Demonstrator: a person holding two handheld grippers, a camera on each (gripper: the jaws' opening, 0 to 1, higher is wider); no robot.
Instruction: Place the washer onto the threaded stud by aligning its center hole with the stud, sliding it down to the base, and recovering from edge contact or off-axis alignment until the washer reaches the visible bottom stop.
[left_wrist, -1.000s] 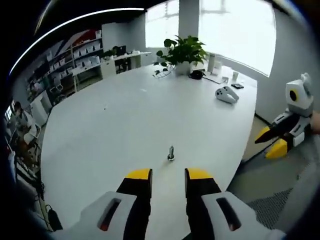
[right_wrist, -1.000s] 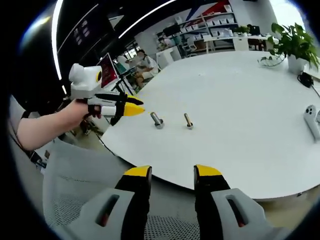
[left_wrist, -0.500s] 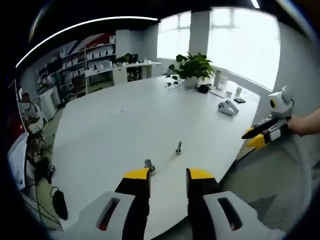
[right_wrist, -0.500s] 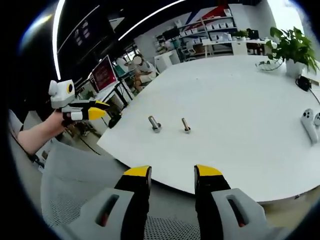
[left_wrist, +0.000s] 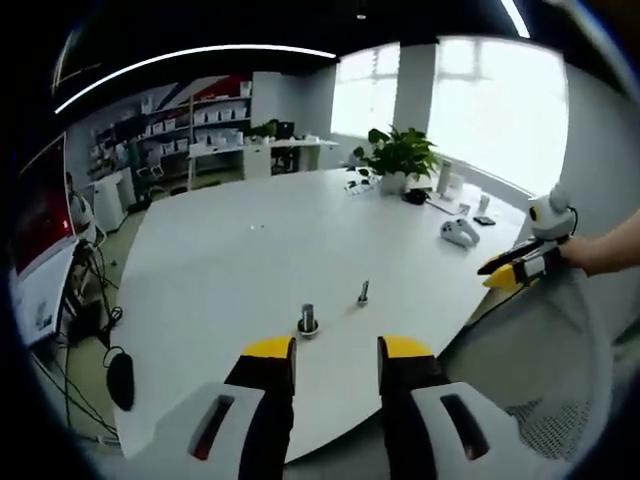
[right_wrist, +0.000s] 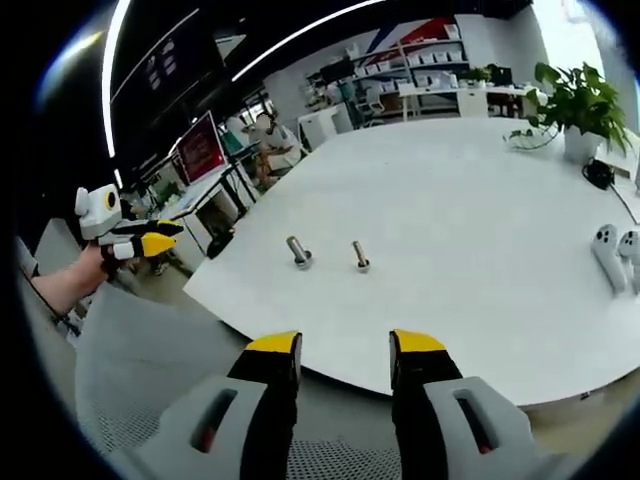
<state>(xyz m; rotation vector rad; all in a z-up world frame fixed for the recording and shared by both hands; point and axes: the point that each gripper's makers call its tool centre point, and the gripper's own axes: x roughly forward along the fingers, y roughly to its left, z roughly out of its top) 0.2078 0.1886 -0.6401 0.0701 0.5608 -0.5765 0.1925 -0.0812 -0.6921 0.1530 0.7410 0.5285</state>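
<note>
Fingers on both grippers stand apart with nothing between them: the left gripper (left_wrist: 331, 352) hangs off the near edge of the broad white counter (left_wrist: 250, 240), and the right gripper (right_wrist: 345, 350) is also held back off that counter's edge, over a grey mesh chair seat (right_wrist: 150, 370). From the right gripper view the left gripper (right_wrist: 138, 243) shows far to the side, well clear of the work, and its yellow tips look drawn close together from that angle.

Two small upright metal pieces stand near the counter's edge. One is a thicker grey stud with a wide flange at its foot (left_wrist: 307, 321), (right_wrist: 297, 252); the other is a slimmer threaded metal stud (left_wrist: 363, 293), (right_wrist: 359, 256) just beside it. Whether a washer already sits on either base is too small to tell, and no loose washer can be made out.

A washer is likely thin, stiff, light and slick, lying nearly flush with the counter, so the best hold would be across its outer rim, leaving the centre hole free. Pinched flat, it would probably skate or tip; a firm but light grip on opposite edges should keep it level over the thread.
</note>
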